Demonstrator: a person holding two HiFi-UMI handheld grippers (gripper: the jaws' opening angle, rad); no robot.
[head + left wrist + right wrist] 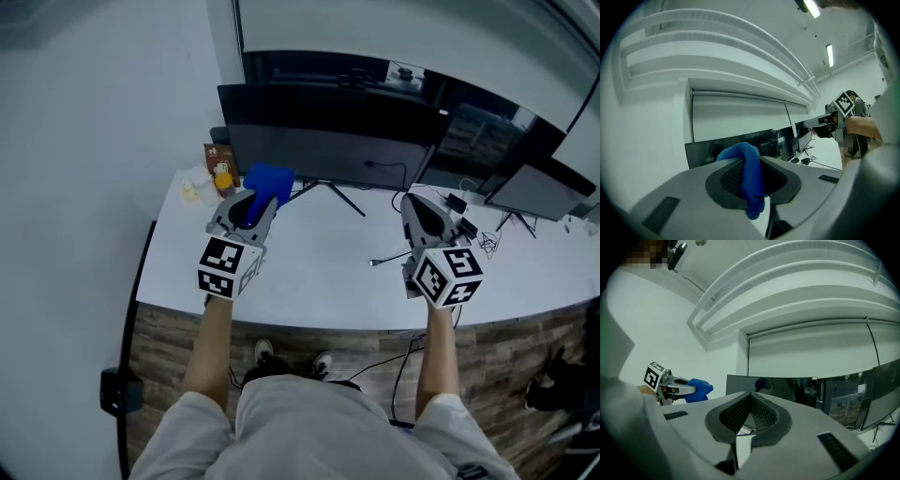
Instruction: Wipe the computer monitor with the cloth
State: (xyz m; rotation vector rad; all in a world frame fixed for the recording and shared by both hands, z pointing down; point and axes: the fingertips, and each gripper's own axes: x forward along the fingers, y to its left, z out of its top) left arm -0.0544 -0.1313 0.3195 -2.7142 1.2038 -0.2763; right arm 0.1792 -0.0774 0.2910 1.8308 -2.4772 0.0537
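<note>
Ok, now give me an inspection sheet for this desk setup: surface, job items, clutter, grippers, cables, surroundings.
Surface: white desk, mostly bare.
Job's things: blue cloth in left gripper; dark monitor upright behind it.
Clutter: small packets, back left corner.
Grippers: left gripper shut on cloth; right gripper shut, fingers empty.
Cables: black cable by right gripper; small tangle further right.
Surroundings: second monitor at right, wood-look floor, white wall.

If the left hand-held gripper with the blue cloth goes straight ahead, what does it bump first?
Probably the computer monitor's dark screen, near its left end; the blue cloth pinched in the left hand-held gripper would touch first.
</note>
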